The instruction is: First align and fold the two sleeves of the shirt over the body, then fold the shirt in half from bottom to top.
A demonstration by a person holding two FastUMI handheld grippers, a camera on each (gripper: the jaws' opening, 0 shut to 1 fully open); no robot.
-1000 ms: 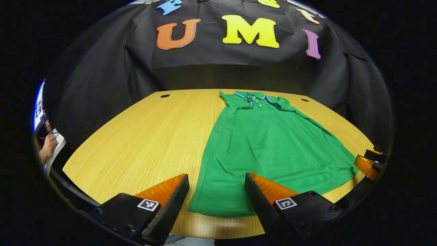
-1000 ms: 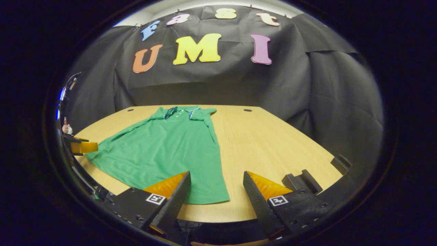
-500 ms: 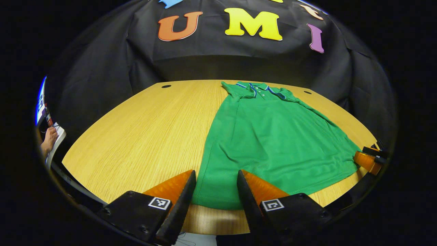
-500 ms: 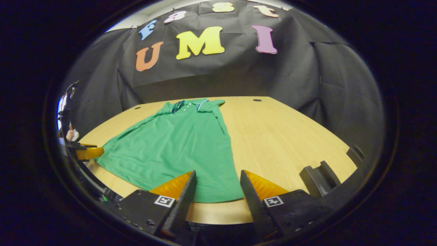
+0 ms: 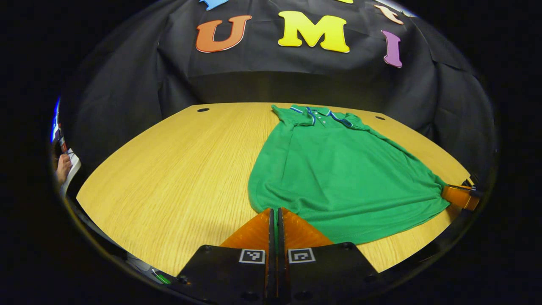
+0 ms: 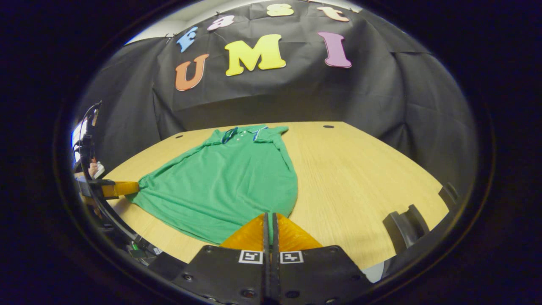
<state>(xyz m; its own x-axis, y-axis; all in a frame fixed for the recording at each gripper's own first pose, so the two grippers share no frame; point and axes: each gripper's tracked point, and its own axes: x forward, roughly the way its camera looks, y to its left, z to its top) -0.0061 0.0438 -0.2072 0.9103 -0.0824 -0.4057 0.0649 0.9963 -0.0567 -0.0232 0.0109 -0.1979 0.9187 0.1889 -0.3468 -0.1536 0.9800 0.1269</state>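
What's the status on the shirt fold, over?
Left gripper and right gripper each shut on a bottom-hem corner of the green polo shirt. Sleeves already folded in. Shirt flat on the wooden table; bottom-to-top fold not yet done.

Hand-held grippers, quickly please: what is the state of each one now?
Left hand-held gripper: shut on the green polo shirt hem corner.
Right hand-held gripper: shut on the other hem corner.

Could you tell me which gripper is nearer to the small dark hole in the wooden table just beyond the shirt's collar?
Right. The right gripper grips the green polo shirt's hem corner on the side of that hole; the left gripper grips the opposite hem corner.
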